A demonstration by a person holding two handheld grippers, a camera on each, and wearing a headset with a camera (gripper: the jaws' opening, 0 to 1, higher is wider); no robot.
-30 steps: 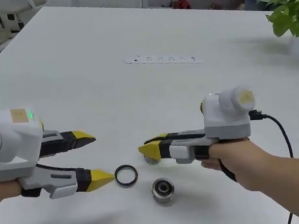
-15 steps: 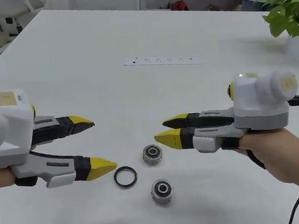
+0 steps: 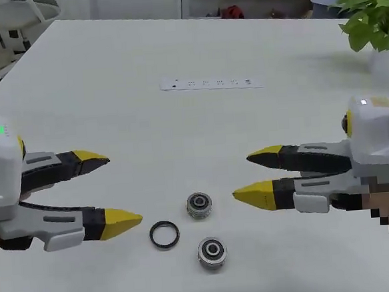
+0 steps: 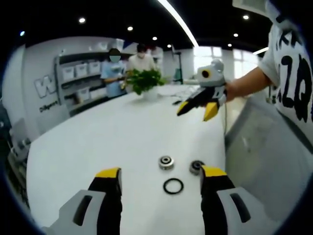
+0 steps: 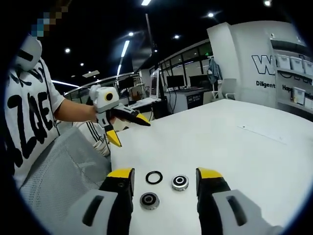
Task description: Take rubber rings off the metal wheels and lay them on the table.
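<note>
A black rubber ring (image 3: 164, 234) lies flat and loose on the white table (image 3: 110, 78), close to its near edge and about midway along it. Just beside the ring sit two small metal wheels, each apart from it: one wheel (image 3: 198, 204) a little farther from the near edge, the other wheel (image 3: 212, 251) closer to it. In the right gripper view the closer wheel looks darker around its rim, so it may carry a ring, though that is too small to tell for certain.

The next ring will likely come off best if one gripper pins a wheel by its metal body while the other nips only the rubber edge and peels outward, then sets it down clear of the loose ring.

The left gripper (image 3: 121, 189) hovers above the table on the ring's left, its yellow-tipped jaws spread wide, holding nothing and touching nothing. The right gripper (image 3: 242, 177) faces it from the other side of the wheels – jaws parted less widely, also empty.
</note>
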